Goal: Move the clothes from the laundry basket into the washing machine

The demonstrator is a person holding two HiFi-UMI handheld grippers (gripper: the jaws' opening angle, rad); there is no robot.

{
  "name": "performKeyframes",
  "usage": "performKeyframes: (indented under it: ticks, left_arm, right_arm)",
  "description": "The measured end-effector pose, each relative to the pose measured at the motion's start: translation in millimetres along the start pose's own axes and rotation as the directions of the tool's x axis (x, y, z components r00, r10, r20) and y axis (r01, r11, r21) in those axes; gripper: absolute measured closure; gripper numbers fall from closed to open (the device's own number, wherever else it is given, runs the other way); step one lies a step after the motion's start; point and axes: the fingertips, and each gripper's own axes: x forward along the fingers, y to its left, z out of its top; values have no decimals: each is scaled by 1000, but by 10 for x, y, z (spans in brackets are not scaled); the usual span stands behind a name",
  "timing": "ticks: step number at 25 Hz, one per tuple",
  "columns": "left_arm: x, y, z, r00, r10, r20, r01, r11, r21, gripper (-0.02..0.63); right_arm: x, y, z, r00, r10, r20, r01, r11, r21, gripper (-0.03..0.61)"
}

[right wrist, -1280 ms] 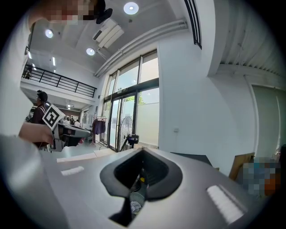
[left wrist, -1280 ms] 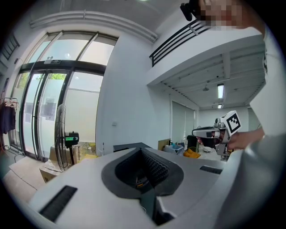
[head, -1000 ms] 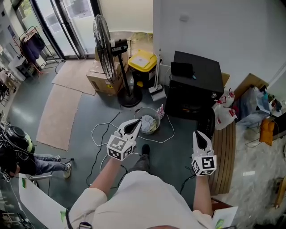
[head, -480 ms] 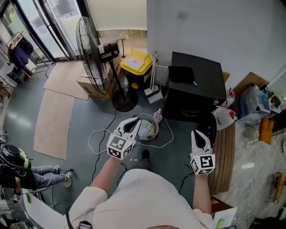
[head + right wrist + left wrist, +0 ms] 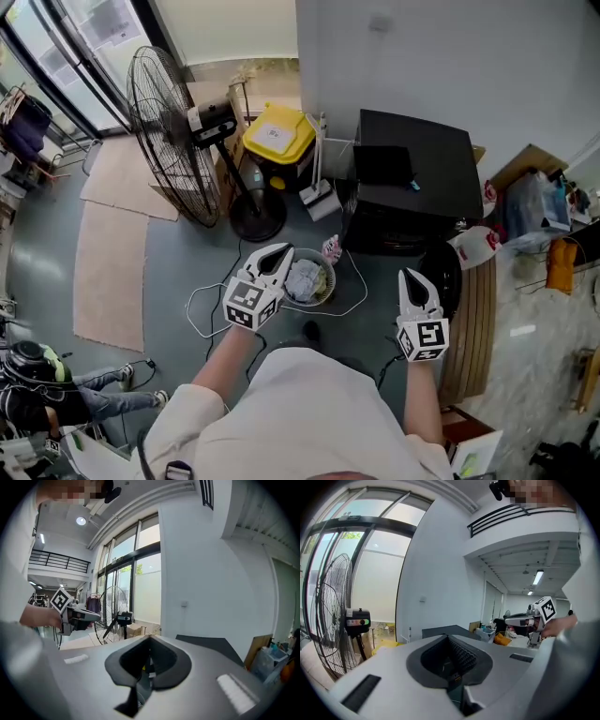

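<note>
A round laundry basket (image 5: 324, 292) with pale clothes (image 5: 303, 279) in it stands on the grey floor in the head view. Behind it is the black washing machine (image 5: 412, 183), with a dark round door (image 5: 443, 272) at its front right corner. My left gripper (image 5: 280, 252) hovers over the basket's left rim, jaws shut and empty. My right gripper (image 5: 409, 276) hangs to the right of the basket, near the door, also shut and empty. In the left gripper view the jaws (image 5: 449, 637) meet at the tip; in the right gripper view the jaws (image 5: 150, 637) do too.
A tall standing fan (image 5: 173, 141) and a yellow-lidded bin (image 5: 275, 136) stand left of the machine. White cable (image 5: 208, 298) loops over the floor around the basket. A slatted wooden board (image 5: 473, 323) lies at the right. A seated person (image 5: 56, 389) is at the lower left.
The person has walked forward with both grippers. The basket and machine have come closer, and the left gripper's tip now lies over the basket's rim. Both jaws stay shut.
</note>
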Motion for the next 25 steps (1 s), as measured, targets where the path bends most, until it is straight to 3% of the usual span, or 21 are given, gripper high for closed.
performKeyframes:
  ticks: [13, 19, 25]
  left_arm:
    - [308, 367, -10, 997, 70, -19, -70, 996, -46, 607]
    - [429, 295, -33, 986, 166, -23, -167, 984, -59, 607]
    - [452, -9, -176, 958, 284, -44, -287, 951, -119, 607]
  right_arm:
    - [518, -253, -66, 996, 66, -68, -67, 998, -9, 568]
    - [701, -506, -104, 983, 163, -89, -165, 986, -22, 568]
    - [769, -726, -126, 951, 288, -109, -295, 954, -54, 568]
